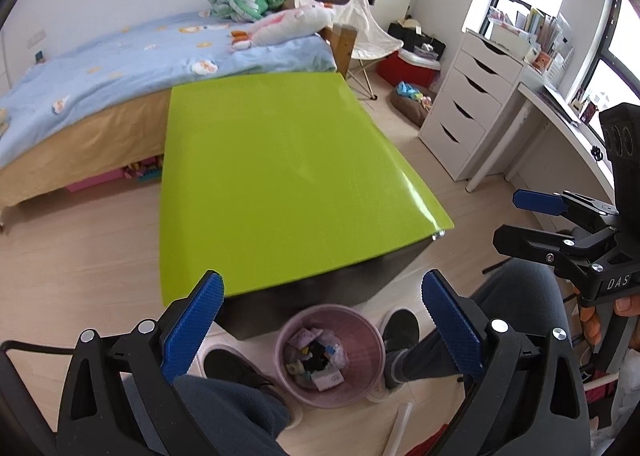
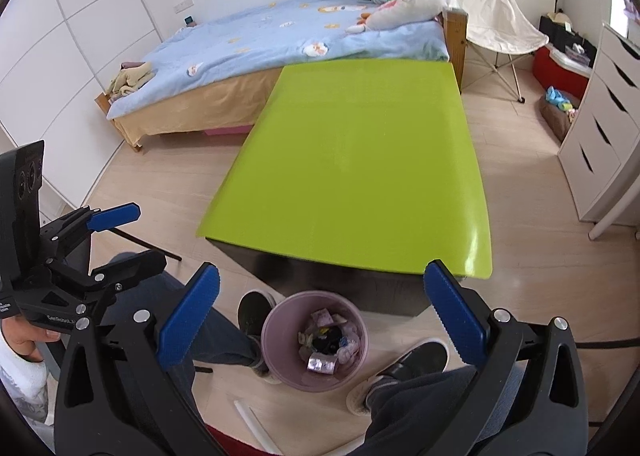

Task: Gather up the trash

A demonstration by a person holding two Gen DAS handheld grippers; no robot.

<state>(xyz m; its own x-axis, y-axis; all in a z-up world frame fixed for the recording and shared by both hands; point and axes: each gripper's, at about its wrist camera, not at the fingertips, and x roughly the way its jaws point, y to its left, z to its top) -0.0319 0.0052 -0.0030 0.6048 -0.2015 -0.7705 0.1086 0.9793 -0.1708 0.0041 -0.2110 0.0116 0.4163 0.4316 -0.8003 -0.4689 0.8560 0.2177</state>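
In the left wrist view, the left gripper (image 1: 322,320) hangs above the floor with its two blue pads spread wide and nothing between them. Straight below the gap stands the pink bin (image 1: 330,356), upright on the pale wood floor (image 1: 80,276), its round mouth facing up, just off the near edge of the green table (image 1: 280,175). Inside the bin lies the trash (image 1: 316,356): crumpled paper, wrappers and a dark scrap heaped together, with no clear long axis to the pile. The person's two dark shoes sit on the floor on either side of the bin, close to its wall. At the right edge the right gripper (image 1: 516,219) shows from the side, its jaws apart and empty. A blue-covered bed (image 1: 120,63) runs along the table's far edge, and white drawers (image 1: 468,103) stand to the right. In the right wrist view, the right gripper (image 2: 322,318) also points down at the floor, pads wide apart, holding nothing. The bin (image 2: 276,344) stands upright below and between them, near the table's (image 2: 352,159) near edge, with the trash (image 2: 326,344) inside; a shiny wrapper lies flat at the near side of the heap. The left gripper (image 2: 148,236) appears at the left edge, jaws parted and empty, gripped by a hand (image 2: 24,336).
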